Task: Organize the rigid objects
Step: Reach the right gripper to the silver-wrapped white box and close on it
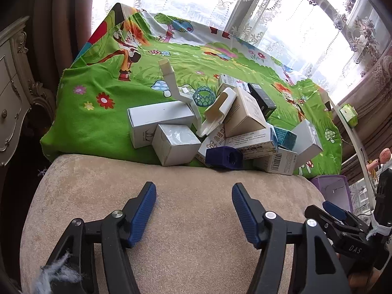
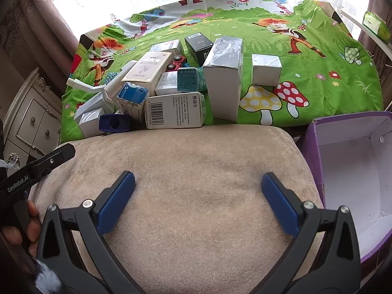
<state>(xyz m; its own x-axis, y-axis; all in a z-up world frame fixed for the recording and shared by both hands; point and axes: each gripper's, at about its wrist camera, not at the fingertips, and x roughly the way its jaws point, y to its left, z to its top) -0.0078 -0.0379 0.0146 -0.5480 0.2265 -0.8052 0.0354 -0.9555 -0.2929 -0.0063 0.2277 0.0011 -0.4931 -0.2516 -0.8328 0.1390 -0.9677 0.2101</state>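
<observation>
Left tool part open, right tool wide open, both empty, above cushion

Purple box, green cartoon-print cloth

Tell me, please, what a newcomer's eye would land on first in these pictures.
Probably the bright green cartoon cloth over the table, with a jumbled pile of small boxes heaped near its front edge. Next, the empty purple box standing open to the right of the beige cushion. Both the left gripper and right gripper hover open above that cushion, holding nothing.
</observation>
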